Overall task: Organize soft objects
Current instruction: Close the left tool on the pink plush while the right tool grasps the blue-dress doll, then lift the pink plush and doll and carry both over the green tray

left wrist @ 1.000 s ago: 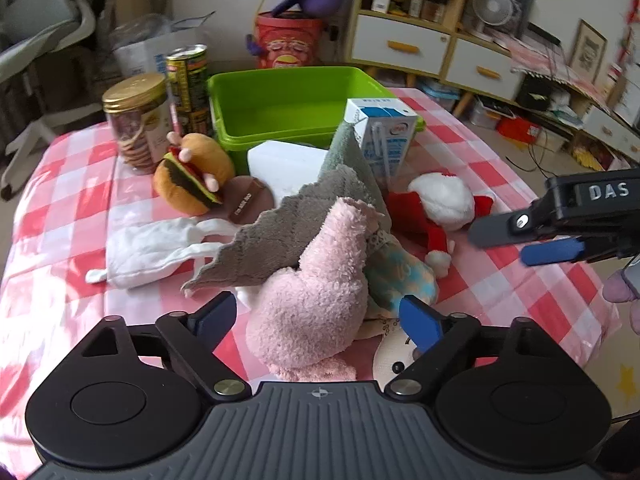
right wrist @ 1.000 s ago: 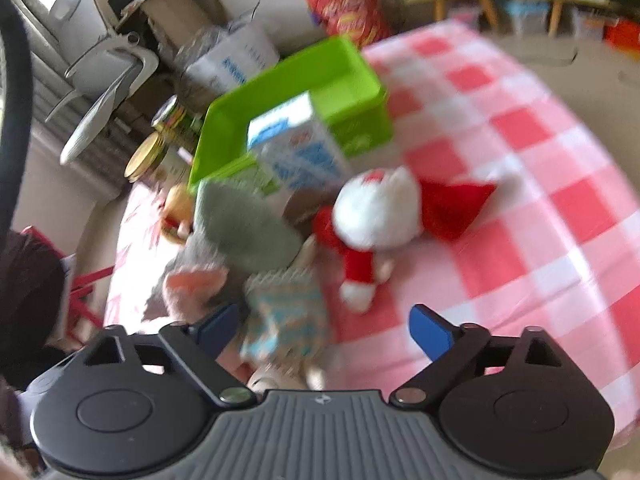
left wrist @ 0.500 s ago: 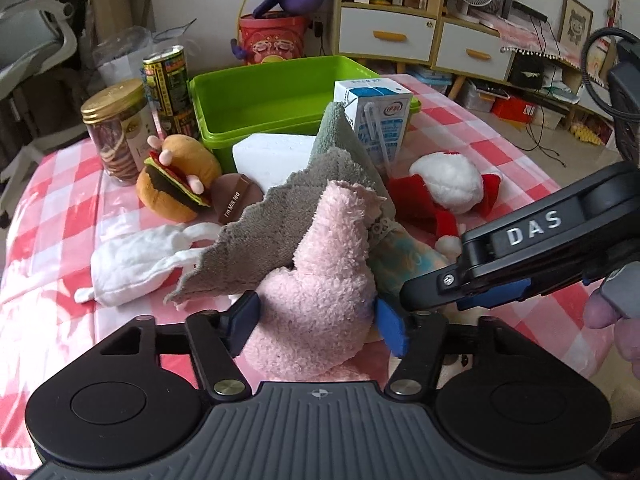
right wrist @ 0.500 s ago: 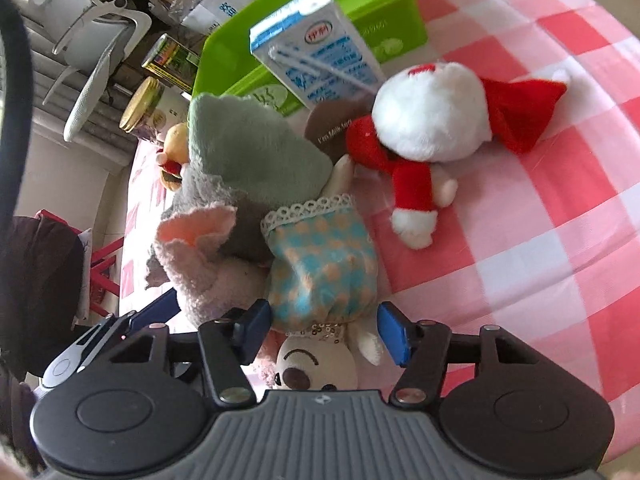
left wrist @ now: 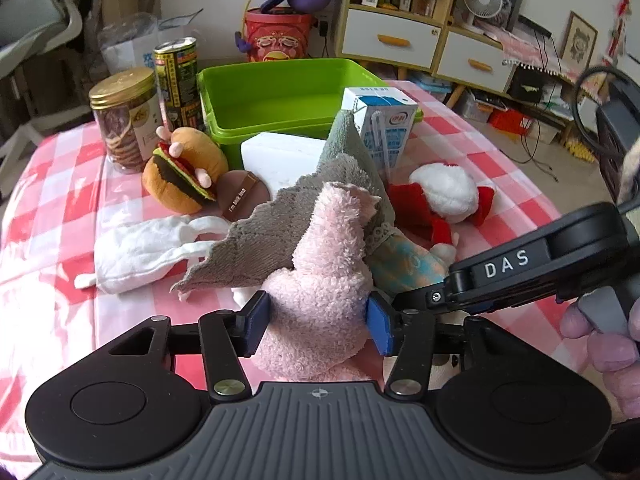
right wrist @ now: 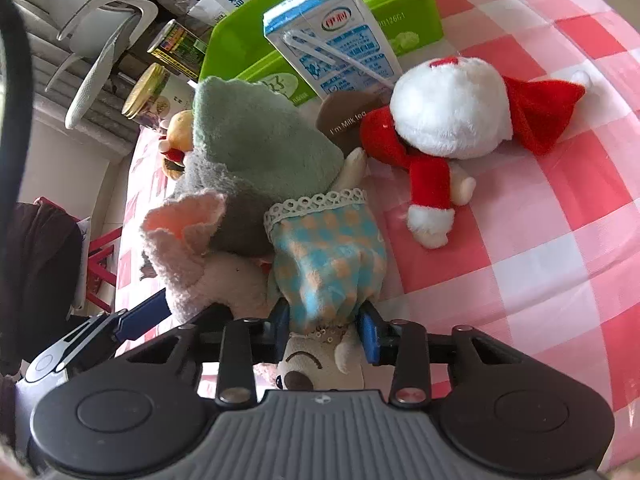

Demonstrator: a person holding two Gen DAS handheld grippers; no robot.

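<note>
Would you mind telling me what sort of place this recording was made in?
Most likely a lived-in home room: a table with a red-checked cloth, a wooden shelf unit with drawers, a desk fan, and an office chair behind.

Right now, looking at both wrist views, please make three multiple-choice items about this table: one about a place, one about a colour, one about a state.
1. Where does the milk carton stand?
A. inside the bin
B. on the cloth just in front of the green bin
C. on the shelf

2. What colour is the towel in the left gripper?
A. pink
B. yellow
C. black

3. What does the right gripper do?
A. hangs open above the cloth
B. grips the jar
C. has closed on the doll in the checked dress

Key: 1 B, the carton is outside the bin's front wall; 2 A, the pink towel sits between the pads; 3 C, both pads press the dress.
</note>
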